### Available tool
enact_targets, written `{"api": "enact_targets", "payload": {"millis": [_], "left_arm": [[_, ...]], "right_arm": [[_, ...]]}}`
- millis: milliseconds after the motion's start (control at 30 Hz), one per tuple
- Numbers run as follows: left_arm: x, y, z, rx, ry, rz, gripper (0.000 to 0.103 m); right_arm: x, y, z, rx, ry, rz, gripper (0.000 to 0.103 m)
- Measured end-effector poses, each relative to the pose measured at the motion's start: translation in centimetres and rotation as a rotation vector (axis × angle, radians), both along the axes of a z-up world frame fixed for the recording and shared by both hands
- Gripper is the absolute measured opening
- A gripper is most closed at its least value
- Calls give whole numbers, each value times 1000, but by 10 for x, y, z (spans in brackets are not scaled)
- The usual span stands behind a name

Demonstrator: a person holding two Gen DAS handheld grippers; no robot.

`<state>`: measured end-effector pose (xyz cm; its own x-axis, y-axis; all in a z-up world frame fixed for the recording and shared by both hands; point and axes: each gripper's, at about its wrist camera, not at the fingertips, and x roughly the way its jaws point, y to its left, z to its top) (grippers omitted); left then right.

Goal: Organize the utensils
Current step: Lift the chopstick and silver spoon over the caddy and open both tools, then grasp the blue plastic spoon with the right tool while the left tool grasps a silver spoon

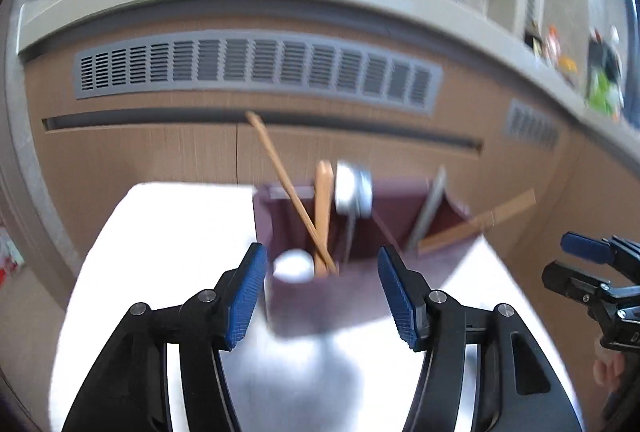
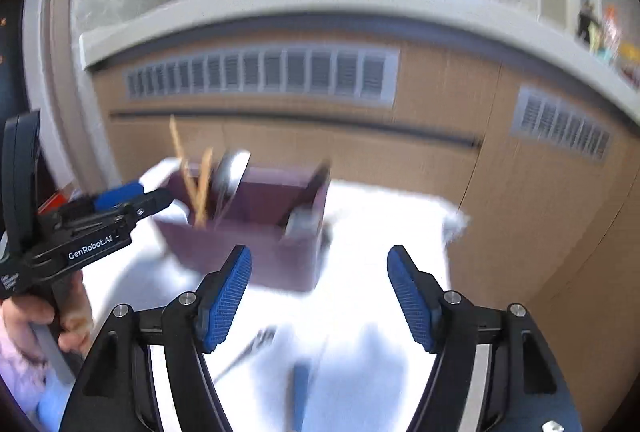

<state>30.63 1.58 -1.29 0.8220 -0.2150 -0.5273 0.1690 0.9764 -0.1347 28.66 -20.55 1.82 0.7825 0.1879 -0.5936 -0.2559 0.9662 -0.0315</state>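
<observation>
On a bright white bench [image 1: 168,232] before wood-panelled cabinets, the left gripper [image 1: 322,292] hangs with its blue fingers [image 1: 246,296] spread and empty, aimed at a maroon utensil holder [image 1: 296,296]. Chopsticks [image 1: 288,188], a wooden utensil [image 1: 323,208] and a metal spoon [image 1: 352,192] stand inside it. Further right, the right gripper [image 2: 320,296] also has its fingers [image 2: 224,300] parted, gripping nothing; a fork [image 2: 252,348] and a blue-handled utensil [image 2: 300,388] lie blurred on the bench below it.
</observation>
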Motion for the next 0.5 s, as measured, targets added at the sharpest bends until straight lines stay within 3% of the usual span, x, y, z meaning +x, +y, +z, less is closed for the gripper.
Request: {"api": "enact_targets", "payload": {"millis": [133,267,333,500], "left_arm": [[-27,-6,-14,30,82,-56,59],[-46,-10,-34,57,155,-74,59],[-52,-10,-43,42,208,-91,59],[-65,-12,-51,71,252,-99,59]], "right_arm": [[-19,-4,-34,-25,117,5,54],[-33,-4,-70,-68,207,2,49],[-33,-5,-86,-52,254,9,35],[-22,-7,-108,-17,322,-10,34]]}}
